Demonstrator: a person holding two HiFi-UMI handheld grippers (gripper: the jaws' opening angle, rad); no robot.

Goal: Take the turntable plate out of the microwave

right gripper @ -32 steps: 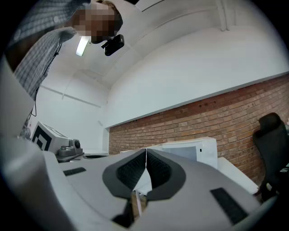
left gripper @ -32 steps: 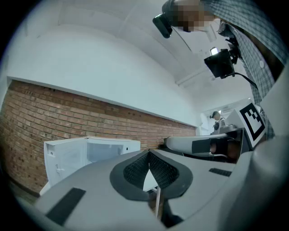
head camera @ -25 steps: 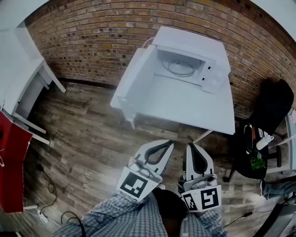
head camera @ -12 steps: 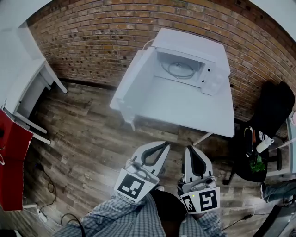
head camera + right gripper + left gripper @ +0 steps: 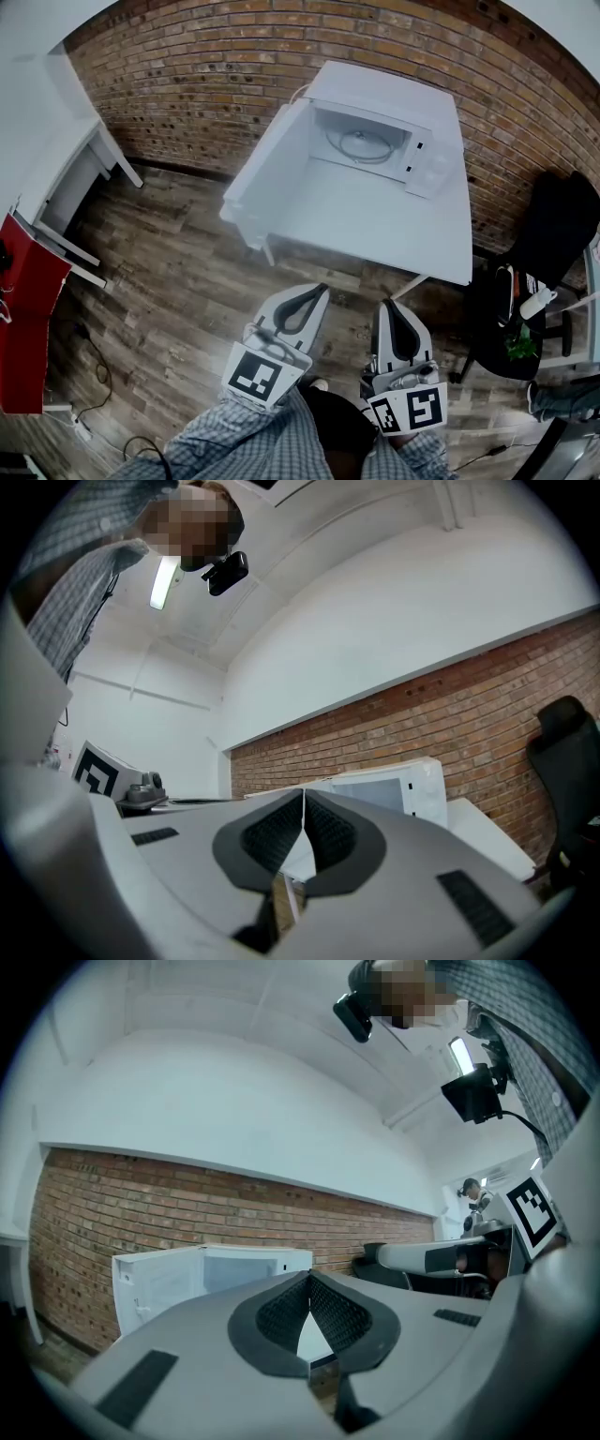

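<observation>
White microwave [image 5: 384, 89], open — turntable plate [image 5: 364, 142] flat inside

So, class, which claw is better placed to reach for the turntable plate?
Probably the right: the right claw sits nearly in line with the microwave opening and turntable plate; the left claw stands nearer the open door. Both are shut.

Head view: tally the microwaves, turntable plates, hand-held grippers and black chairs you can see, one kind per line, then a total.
Microwave: 1
Turntable plate: 1
Hand-held grippers: 2, the left hand-held gripper and the right hand-held gripper
Black chair: 1
Total: 5
</observation>
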